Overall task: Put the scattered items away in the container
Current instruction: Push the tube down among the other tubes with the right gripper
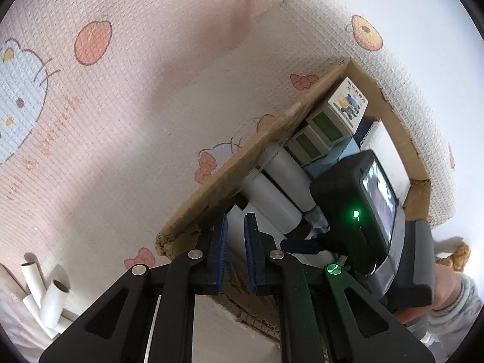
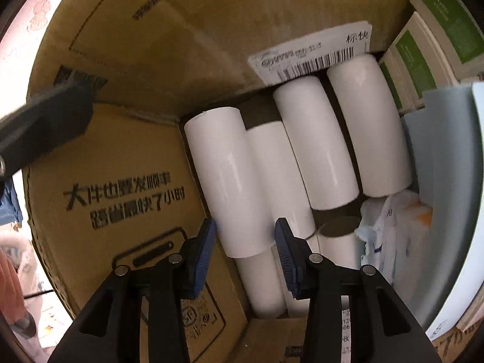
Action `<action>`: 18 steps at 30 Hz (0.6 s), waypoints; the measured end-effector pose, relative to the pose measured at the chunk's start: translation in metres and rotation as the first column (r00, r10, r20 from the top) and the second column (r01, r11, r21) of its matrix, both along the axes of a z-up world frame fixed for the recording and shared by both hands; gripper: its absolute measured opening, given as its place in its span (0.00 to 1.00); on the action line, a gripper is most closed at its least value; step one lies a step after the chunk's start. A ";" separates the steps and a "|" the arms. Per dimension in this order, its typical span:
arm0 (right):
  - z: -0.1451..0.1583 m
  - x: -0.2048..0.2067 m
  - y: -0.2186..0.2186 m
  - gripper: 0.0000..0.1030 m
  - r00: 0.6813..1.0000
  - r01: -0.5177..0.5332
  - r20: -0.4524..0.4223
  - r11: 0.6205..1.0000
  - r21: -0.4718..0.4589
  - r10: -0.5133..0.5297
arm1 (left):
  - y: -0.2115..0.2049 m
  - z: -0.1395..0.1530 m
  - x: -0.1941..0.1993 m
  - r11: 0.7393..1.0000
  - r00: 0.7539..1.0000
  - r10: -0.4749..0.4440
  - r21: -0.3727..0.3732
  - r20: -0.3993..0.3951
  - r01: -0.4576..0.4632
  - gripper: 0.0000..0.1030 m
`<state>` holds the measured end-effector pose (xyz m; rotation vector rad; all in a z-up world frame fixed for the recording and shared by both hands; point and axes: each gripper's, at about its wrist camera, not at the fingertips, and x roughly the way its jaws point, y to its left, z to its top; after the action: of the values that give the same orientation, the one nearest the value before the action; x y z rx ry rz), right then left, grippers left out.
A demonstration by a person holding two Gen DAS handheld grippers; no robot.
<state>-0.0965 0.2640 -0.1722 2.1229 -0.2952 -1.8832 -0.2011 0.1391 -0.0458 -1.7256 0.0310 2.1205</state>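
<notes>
The white roll (image 2: 225, 181) lies inside the cardboard box (image 2: 121, 181) between the right gripper's (image 2: 245, 239) parted blue pads, so lift straight out, while the left gripper (image 1: 236, 242), nearly closed and empty, steadies the box's rim.

The left gripper (image 1: 236, 230) had black linkage arms with long cut-out slots, round silver pivot pins, and blue ribbed pads (image 1: 221, 236) on its fingers. One pin glowed green from a lit indicator on the black camera unit (image 1: 360, 211) mounted on the right gripper, which also showed a small bright screen. The right gripper (image 2: 245, 236) was built the same: black arms, silver pins, blue ribbed pads (image 2: 284, 242). A patterned pale sleeve (image 1: 453, 308) showed at the frame edge.
</notes>
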 end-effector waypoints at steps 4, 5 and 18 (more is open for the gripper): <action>0.000 -0.001 0.001 0.35 0.999 -0.012 -0.041 1.000 0.009 0.012 | 0.004 -0.002 0.001 1.000 1.000 -0.004 -0.003 0.004 0.004 0.13; 0.000 -0.001 0.002 0.35 0.999 -0.015 -0.041 1.000 0.010 0.015 | 0.006 -0.003 0.000 1.000 1.000 -0.002 -0.006 0.003 0.002 0.13; 0.052 0.028 0.049 0.33 0.976 0.088 -0.194 0.994 -0.064 -0.099 | 0.025 -0.007 0.006 0.997 1.000 -0.019 -0.074 -0.014 0.018 0.25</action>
<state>-0.0689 0.3129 -0.1203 1.8986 -0.4046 -2.0944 -0.1951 0.1642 -0.0526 -1.7438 0.1302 2.1438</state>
